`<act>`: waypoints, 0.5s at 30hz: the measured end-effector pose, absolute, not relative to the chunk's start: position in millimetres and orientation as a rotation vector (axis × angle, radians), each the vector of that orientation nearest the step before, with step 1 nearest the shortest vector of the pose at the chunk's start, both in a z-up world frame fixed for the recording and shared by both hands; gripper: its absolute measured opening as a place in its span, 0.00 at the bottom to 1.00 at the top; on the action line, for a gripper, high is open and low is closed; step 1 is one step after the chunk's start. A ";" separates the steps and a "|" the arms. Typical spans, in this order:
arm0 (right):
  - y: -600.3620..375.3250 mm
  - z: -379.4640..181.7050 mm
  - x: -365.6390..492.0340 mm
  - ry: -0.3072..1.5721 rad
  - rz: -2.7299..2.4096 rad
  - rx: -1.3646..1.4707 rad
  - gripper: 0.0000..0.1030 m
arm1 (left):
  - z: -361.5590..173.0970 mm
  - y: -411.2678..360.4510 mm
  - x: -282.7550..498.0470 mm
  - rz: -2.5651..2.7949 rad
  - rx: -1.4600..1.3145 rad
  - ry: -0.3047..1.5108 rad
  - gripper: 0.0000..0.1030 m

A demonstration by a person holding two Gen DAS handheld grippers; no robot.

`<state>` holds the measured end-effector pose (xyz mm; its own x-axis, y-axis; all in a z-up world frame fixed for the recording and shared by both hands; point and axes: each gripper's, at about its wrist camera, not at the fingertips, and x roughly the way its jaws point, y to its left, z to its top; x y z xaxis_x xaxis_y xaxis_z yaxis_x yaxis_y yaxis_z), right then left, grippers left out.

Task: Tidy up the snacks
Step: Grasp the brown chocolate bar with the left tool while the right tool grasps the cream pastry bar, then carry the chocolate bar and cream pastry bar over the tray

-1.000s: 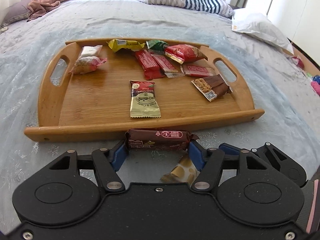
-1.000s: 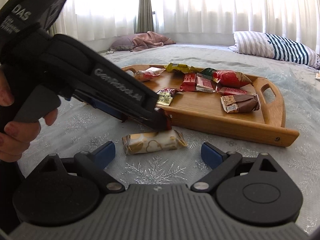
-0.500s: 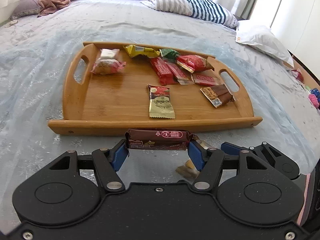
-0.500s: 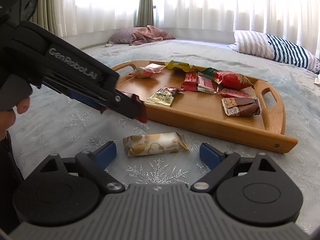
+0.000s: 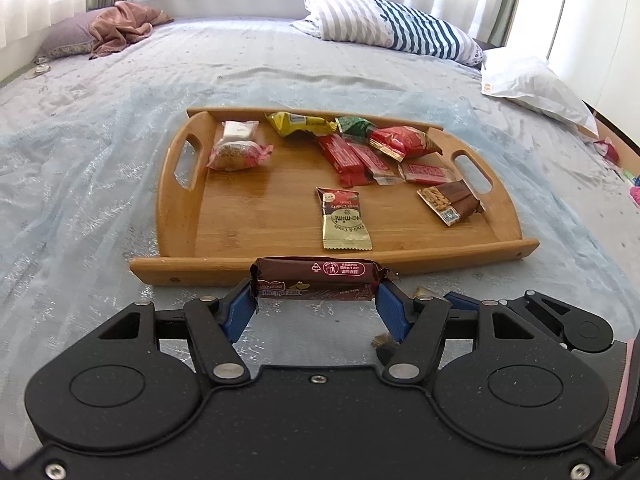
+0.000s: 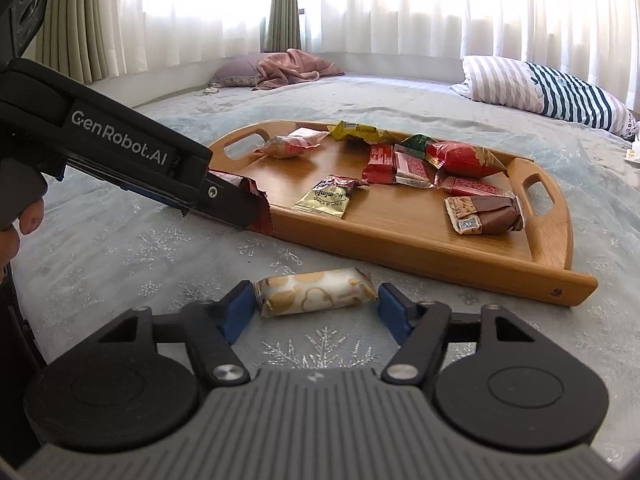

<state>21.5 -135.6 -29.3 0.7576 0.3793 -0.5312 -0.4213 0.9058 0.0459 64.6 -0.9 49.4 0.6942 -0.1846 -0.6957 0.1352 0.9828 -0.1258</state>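
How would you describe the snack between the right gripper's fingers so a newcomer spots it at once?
Find the wooden tray on the pale bedspread; just in front of its near rim, off the tray, lies a white snack packet between the right gripper's blue pads. Its white wrapper with golden heart shapes sets it apart from the red, brown and yellow snacks on the tray.

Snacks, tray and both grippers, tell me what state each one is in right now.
Left gripper: shut on the brown bar, held off the bedspread just short of the tray.
Right gripper: jaws have just been closing, pads at both ends of the white and gold snack, which lies on the bedspread.
Wooden tray: flat on the bed, holding loose snacks.
Gold packet: lying flat in the tray, sealed.
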 end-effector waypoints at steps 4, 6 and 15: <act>-134.6 -28.9 18.6 0.558 0.432 -0.073 0.61 | 52.0 1.9 62.3 -0.169 -0.055 0.763 0.61; -134.6 -28.1 17.0 0.558 0.428 -0.071 0.61 | 52.9 4.1 61.6 -0.167 -0.053 0.756 0.61; -141.1 -19.0 7.0 0.542 0.403 -0.071 0.60 | 59.7 18.0 59.9 -0.152 -0.050 0.724 0.61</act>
<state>7.0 -141.1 -19.0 0.7806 0.3541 -0.5150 -0.3913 0.9194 0.0389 59.9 18.0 59.7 0.7385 -0.1554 -0.6561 0.1206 0.9878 -0.0983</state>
